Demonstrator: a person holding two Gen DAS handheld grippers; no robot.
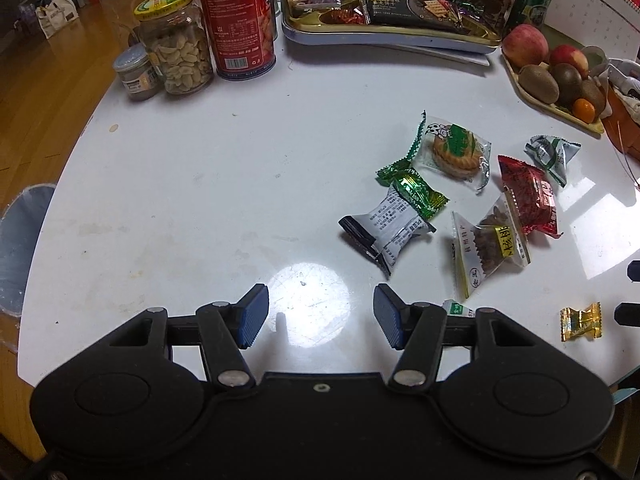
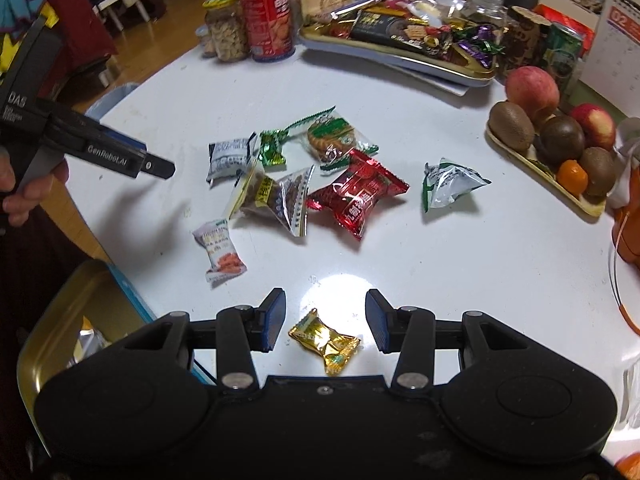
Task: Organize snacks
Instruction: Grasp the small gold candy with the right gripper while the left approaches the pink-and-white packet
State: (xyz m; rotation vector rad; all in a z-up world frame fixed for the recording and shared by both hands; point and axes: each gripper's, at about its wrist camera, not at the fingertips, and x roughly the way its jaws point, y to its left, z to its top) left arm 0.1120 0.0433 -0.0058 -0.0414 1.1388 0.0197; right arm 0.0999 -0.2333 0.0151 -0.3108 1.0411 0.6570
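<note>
My left gripper (image 1: 320, 314) hangs over a bare patch of the white surface (image 1: 200, 184), fingers (image 1: 254, 316) spread wide, nothing between them. My right gripper (image 2: 326, 322) also has its fingers (image 2: 274, 320) wide, and the gold candy (image 2: 325, 340) lies on the surface in the gap between them, touching neither pad.

Loose snacks sit in a cluster mid-surface. From the right wrist view:
- red packet (image 2: 358, 196) in the middle, crumpled.
- clear walnut packet (image 2: 272, 196) just left of it, edges touching.
- cookie packet (image 2: 332, 140) behind the red one, with the green candy (image 2: 272, 148) beside it.
- white-and-black packet (image 2: 230, 158) at the cluster's left end.
- silver-green packet (image 2: 448, 182) off to the right, apart from the rest.
- small white-orange packet (image 2: 220, 250) nearer me, on its own, between the cluster and the near-left edge.

The left gripper's body shows in the right wrist view at far left, held in a hand (image 2: 24, 192), its tip pointing toward the white-and-black packet.

An open gold-lined tin (image 2: 44, 344) juts in at the near-left surface edge; something silvery lies inside, too hidden to identify.

Far side: a tray (image 1: 384, 32) heaped with wrapped snacks, a red can (image 1: 238, 16), a jar of nuts (image 1: 176, 44), a smaller jar (image 1: 136, 74). At right, a fruit dish (image 2: 560, 184) with peaches, kiwis and a small orange.
</note>
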